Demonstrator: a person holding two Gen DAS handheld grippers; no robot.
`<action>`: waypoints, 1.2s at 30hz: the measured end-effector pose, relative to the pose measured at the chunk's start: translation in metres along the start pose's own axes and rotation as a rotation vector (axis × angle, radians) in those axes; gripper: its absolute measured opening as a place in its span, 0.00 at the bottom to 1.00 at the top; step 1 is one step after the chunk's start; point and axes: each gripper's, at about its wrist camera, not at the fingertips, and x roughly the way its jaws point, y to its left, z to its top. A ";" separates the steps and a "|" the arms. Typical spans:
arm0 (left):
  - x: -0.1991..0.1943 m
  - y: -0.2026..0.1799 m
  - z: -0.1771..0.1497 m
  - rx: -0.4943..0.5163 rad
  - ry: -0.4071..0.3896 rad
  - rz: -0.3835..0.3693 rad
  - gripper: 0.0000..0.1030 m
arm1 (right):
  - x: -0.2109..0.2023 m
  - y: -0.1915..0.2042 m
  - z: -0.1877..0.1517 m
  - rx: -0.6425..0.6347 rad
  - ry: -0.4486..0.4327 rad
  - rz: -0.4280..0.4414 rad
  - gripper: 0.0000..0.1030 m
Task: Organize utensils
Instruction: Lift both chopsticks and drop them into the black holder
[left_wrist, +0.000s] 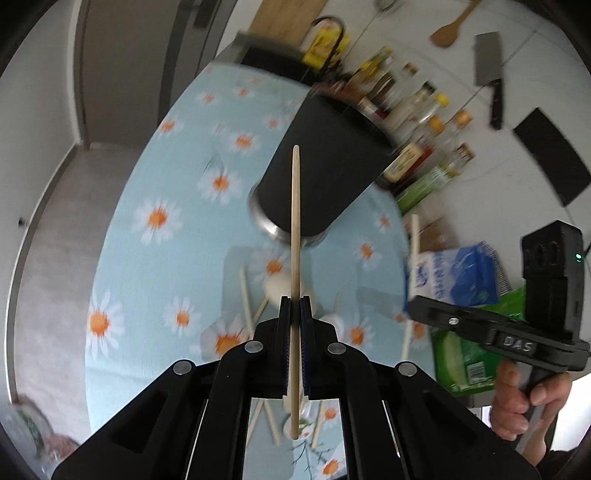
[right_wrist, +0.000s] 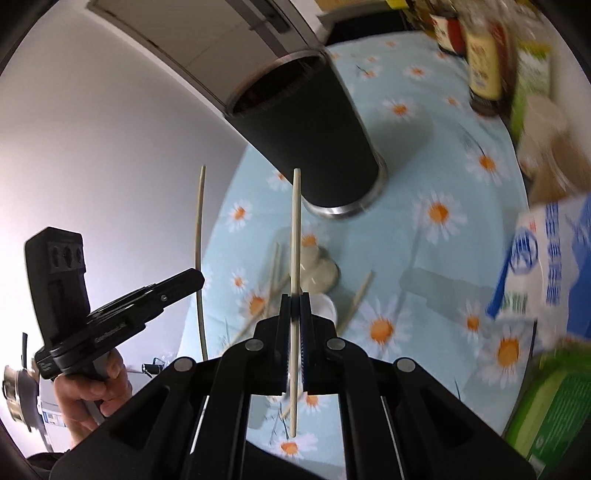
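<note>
My left gripper (left_wrist: 295, 306) is shut on a pale wooden chopstick (left_wrist: 295, 221) that stands upright between the pads, above the table. My right gripper (right_wrist: 295, 306) is shut on a second chopstick (right_wrist: 295, 229) in the same way. Beyond both stands a tall black cup (left_wrist: 325, 173) (right_wrist: 306, 140) with a steel base, and its open mouth shows in the right wrist view. Each gripper also shows in the other's view, the right gripper (left_wrist: 412, 308) and the left gripper (right_wrist: 199, 277). Loose chopsticks (right_wrist: 356, 301) and white spoons (right_wrist: 317, 275) lie on the cloth below.
A blue daisy tablecloth (left_wrist: 147, 258) covers the round table. Bottles (left_wrist: 417, 110), a blue-and-white bag (left_wrist: 458, 273) and a green package (left_wrist: 465, 350) crowd its right side. A cleaver (left_wrist: 489, 70) and a wooden spatula (left_wrist: 448, 31) hang on the wall.
</note>
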 end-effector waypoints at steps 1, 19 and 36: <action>-0.003 -0.003 0.004 0.012 -0.015 -0.008 0.04 | -0.003 0.006 0.005 -0.015 -0.018 0.016 0.05; -0.065 -0.050 0.087 0.283 -0.445 -0.150 0.04 | -0.080 0.056 0.082 -0.269 -0.519 0.038 0.05; -0.030 -0.055 0.122 0.289 -0.751 -0.200 0.04 | -0.081 0.037 0.141 -0.276 -0.815 -0.009 0.05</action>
